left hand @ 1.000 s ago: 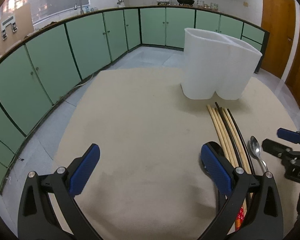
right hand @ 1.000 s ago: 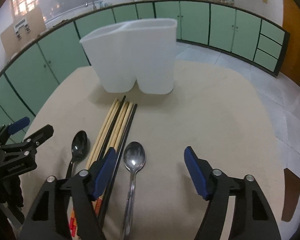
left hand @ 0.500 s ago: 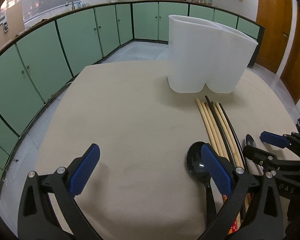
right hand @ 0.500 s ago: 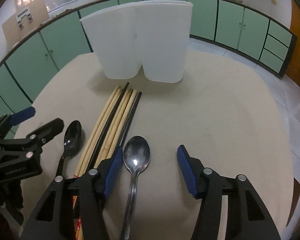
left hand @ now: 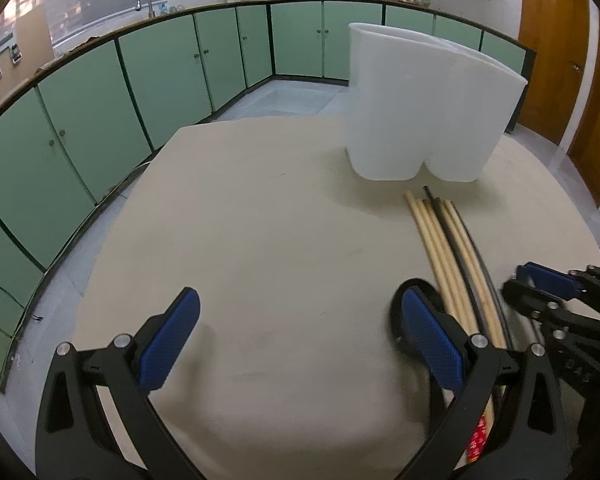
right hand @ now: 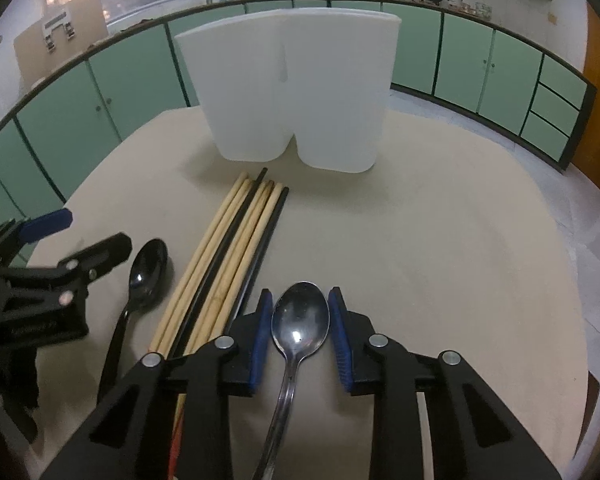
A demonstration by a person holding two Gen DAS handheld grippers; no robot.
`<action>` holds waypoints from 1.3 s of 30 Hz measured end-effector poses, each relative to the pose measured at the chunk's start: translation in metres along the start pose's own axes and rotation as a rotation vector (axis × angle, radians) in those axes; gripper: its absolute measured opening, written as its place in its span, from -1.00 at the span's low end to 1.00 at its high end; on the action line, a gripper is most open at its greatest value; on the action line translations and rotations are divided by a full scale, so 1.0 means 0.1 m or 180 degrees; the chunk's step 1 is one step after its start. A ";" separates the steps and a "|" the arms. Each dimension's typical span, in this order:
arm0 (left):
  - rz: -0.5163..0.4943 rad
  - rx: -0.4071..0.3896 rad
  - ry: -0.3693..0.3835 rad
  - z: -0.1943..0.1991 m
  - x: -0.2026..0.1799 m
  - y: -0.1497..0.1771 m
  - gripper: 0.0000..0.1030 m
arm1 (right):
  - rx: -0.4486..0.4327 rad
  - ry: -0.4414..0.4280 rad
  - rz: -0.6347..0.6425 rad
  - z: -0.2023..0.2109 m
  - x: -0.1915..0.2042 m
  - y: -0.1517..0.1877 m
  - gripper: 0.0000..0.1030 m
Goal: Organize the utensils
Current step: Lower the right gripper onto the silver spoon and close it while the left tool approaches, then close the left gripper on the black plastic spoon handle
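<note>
Closing in since a moment ago, right gripper (right hand: 296,338) is pinching the shiny steel spoon (right hand: 299,320) at its bowl, near the table's near edge, beside the chopsticks (right hand: 236,248). Left gripper (left hand: 296,336) is hanging wide apart; better squeezing squarely, lifting level toward the white two-compartment holder (right hand: 292,92).

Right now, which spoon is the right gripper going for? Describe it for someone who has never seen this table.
Start at the white holder at the far side of the table, then follow the chopsticks toward the camera. The silver spoon lies to their right, between the right gripper's jaws; the spoon on their left is black.
</note>
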State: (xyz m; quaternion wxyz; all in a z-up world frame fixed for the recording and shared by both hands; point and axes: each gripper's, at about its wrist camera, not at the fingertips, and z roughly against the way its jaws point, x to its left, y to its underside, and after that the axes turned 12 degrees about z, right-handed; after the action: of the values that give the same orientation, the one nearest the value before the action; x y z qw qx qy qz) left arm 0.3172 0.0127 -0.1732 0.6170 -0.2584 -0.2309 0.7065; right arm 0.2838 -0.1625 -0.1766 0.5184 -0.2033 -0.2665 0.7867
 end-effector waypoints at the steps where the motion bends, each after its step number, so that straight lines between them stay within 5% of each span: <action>1: -0.0023 0.0007 0.0000 0.00 -0.01 0.01 0.90 | 0.0004 0.0040 0.0046 0.02 0.01 0.02 -0.45; 9: -0.0222 0.0118 0.0148 -0.06 -0.30 0.14 0.90 | -0.0004 0.0052 -0.0141 0.07 -0.12 0.12 -0.45; 19: 0.0031 0.0257 0.0311 -0.21 -0.36 0.02 0.90 | -0.0034 0.0030 -0.0194 0.05 -0.16 0.16 -0.44; 31: 0.0091 0.0332 0.0196 -0.34 -0.31 0.01 0.89 | -0.0046 0.0034 -0.0138 0.06 -0.18 0.17 -0.44; 39: 0.0013 0.0263 0.0263 -0.26 -0.32 0.01 -0.04 | -0.0051 0.0039 -0.0135 0.05 -0.18 0.18 -0.44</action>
State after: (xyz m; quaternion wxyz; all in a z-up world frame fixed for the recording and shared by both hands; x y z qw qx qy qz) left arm 0.3372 -0.0188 -0.1912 0.6348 -0.2621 -0.1753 0.7054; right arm 0.2751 -0.1860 -0.1828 0.5350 -0.2067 -0.2738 0.7721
